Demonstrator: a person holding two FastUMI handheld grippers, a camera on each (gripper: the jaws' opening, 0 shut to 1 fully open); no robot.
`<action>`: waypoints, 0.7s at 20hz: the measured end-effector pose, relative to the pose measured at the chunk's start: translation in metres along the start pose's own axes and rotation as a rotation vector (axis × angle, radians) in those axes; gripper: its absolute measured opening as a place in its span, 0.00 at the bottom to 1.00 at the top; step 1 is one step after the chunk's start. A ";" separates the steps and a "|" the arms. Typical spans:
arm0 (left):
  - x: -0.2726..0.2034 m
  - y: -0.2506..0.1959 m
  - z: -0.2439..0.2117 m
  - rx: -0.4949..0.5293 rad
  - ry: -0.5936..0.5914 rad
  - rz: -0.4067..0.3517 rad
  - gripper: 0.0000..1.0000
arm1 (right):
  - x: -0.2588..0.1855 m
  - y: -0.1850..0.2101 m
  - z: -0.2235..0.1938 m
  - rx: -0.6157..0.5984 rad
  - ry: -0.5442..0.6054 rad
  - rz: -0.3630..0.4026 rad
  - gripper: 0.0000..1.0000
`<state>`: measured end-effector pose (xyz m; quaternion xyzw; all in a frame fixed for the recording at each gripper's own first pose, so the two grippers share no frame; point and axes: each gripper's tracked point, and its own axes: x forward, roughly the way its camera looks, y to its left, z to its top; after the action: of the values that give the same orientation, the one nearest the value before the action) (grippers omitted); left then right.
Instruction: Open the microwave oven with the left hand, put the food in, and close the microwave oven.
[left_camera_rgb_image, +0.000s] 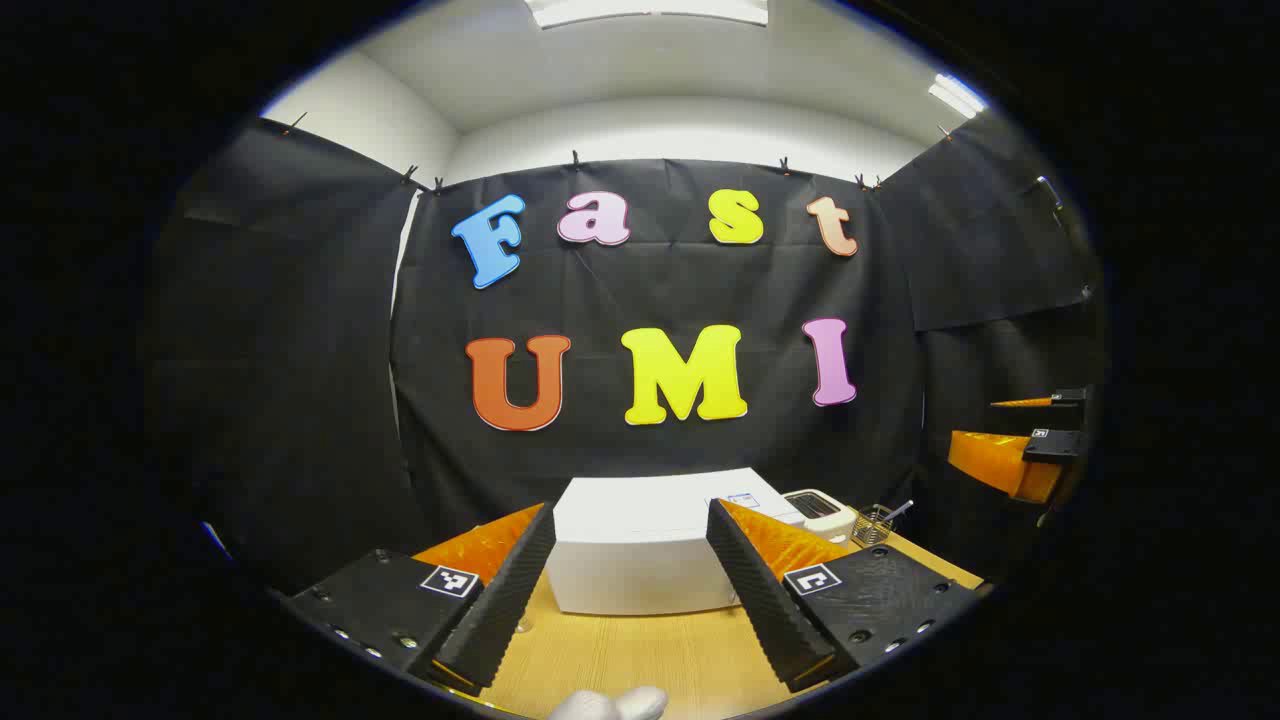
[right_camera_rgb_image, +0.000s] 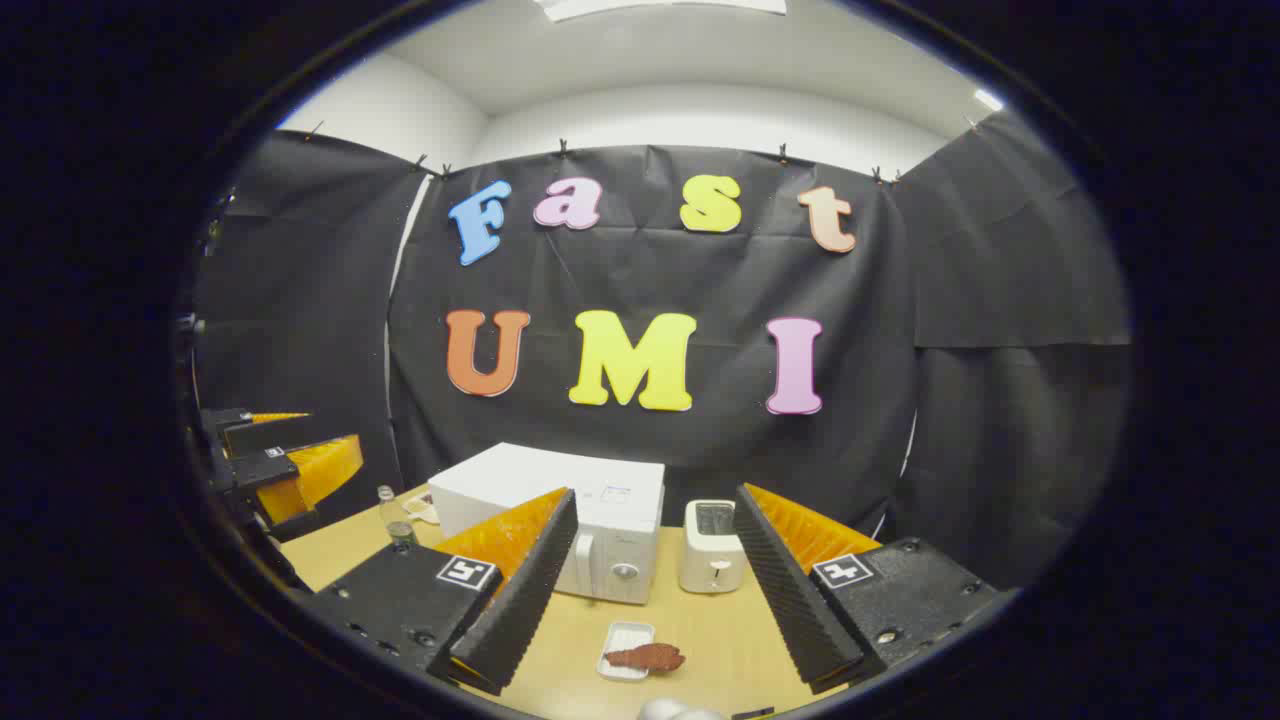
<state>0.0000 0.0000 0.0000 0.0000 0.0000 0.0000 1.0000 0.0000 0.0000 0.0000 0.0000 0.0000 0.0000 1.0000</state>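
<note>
A white microwave oven (left_camera_rgb_image: 640, 545) (right_camera_rgb_image: 560, 515) stands on the wooden table with its door closed; the handle and knob (right_camera_rgb_image: 622, 570) face the front. A small white tray (right_camera_rgb_image: 625, 650) carrying a brown piece of food (right_camera_rgb_image: 647, 657) lies on the table in front of it. My left gripper (left_camera_rgb_image: 635, 640) hovers open above the table, well short of the microwave's side. My right gripper (right_camera_rgb_image: 650, 645) is open too, raised above the tray with nothing between its fingers. In the right gripper view the left gripper (right_camera_rgb_image: 285, 460) appears at far left; the right gripper (left_camera_rgb_image: 1015, 450) appears at far right in the left gripper view.
A white toaster (right_camera_rgb_image: 712, 545) (left_camera_rgb_image: 820, 510) stands right of the microwave. A wire holder with utensils (left_camera_rgb_image: 875, 525) sits beyond it. A small bottle (right_camera_rgb_image: 392, 520) and a dish (right_camera_rgb_image: 420, 505) are left of the microwave. A white rounded object (left_camera_rgb_image: 610, 705) pokes in at the bottom edge.
</note>
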 end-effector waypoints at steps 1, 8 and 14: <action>0.002 0.001 0.000 0.000 0.001 0.002 0.95 | 0.000 0.000 -0.002 0.002 0.004 0.000 1.00; 0.012 0.004 0.000 0.001 -0.007 0.011 0.95 | 0.008 -0.008 -0.003 0.022 0.012 -0.008 1.00; 0.020 0.003 -0.010 0.019 -0.002 0.015 0.95 | 0.014 -0.014 -0.007 0.017 0.017 -0.015 0.90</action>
<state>0.0197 0.0028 -0.0098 0.0094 -0.0008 0.0076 0.9999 0.0138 -0.0135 -0.0067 0.0083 0.0086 -0.0077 0.9999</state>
